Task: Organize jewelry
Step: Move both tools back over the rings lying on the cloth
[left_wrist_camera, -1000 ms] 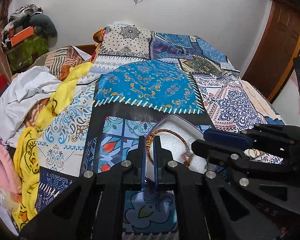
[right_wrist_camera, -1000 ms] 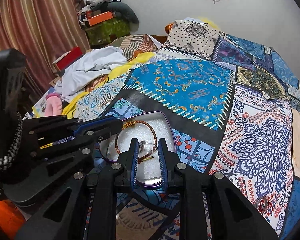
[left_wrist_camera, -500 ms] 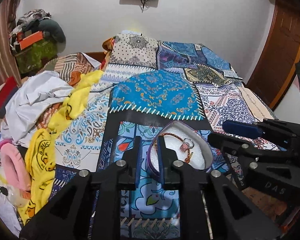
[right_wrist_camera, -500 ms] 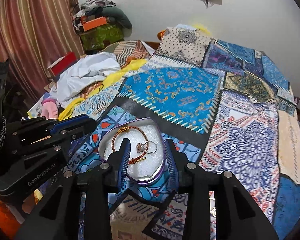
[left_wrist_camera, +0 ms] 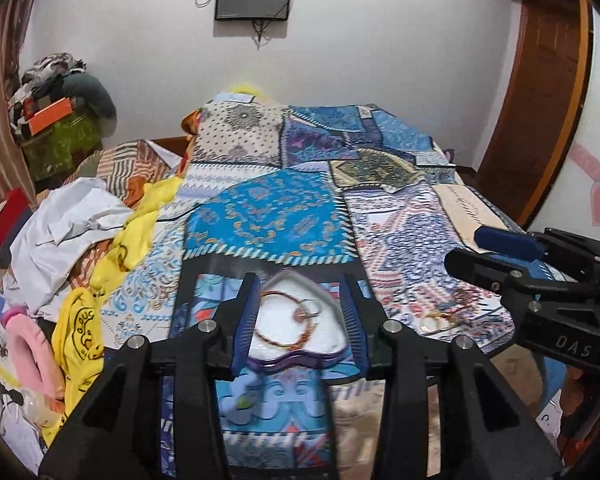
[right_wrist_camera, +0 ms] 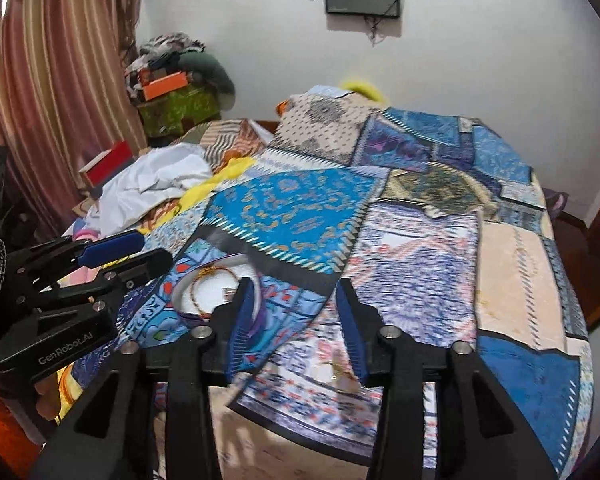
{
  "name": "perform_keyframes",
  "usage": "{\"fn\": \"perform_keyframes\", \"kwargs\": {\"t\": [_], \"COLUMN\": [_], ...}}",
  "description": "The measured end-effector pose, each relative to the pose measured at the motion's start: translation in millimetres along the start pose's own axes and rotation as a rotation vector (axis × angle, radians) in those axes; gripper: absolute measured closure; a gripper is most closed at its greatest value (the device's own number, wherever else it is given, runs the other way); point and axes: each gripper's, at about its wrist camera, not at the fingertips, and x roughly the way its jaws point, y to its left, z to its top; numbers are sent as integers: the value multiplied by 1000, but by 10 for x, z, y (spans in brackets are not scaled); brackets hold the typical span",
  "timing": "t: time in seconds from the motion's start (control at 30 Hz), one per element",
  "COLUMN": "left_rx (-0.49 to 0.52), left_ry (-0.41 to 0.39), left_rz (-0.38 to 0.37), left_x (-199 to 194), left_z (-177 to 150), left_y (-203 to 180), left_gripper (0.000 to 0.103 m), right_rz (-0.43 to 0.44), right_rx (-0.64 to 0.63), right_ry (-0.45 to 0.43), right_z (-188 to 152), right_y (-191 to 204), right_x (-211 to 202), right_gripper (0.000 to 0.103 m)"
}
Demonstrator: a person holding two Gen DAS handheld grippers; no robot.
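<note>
Both pairs of fingers are standing spread and are pinching nothing. We are holding the left gripper so that it is framing the heart-shaped tray, which is lying on the patchwork bedspread near its front edge. We are holding the right gripper to the right of that tray, over a blue-and-white patch of the spread.

Progress, as we are judging it: the tray is already carrying a braided orange bracelet on its white foam, with a small pinkish charm and a ring-like piece lying against the bracelet; these items appear sorted. At least one gold-coloured piece is still lying loose on the spread, to the right of the tray and apart from it; in the right wrist view it is showing, blurred, just beside the right-hand finger. We cannot tell its exact kind. We are taking this piece to be the remaining work, and the tray has no lid in view.

Surroundings: crumpled white cloth and yellow cloth are lying along the left of the bed, well apart from the tray, with a pink item at the near left corner. Nothing is standing between the right gripper and the loose piece; the busy print is camouflaging it, and the soft spread may be yielding under a pinch.
</note>
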Motion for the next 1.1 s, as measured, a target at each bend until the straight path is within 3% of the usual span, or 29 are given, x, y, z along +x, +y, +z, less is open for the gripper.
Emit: {"fn": "perform_keyframes", "kwargs": {"t": [0.3,0.53,0.73,1.1], "left_rx": [73,83,109,115], "left_ry": [39,120,186,217], "left_rz": [-38,-71,-106,-153], "left_x": [156,429,617,748], "left_z": [12,-109,-259,-395], "left_y": [-504,-726,-857,-910], "left_gripper": [61,60,60,60], "right_rz": [-52,-89,-87,1], "right_rx": [71,101,83,33], "right_ry": [-31,3,68,140], "right_z": [-96,-252,-434,-529], "right_y": [-511,-841,-947,-815], "right_x": [-234,-232,-97,180], "right_gripper": [57,57,57,57]}}
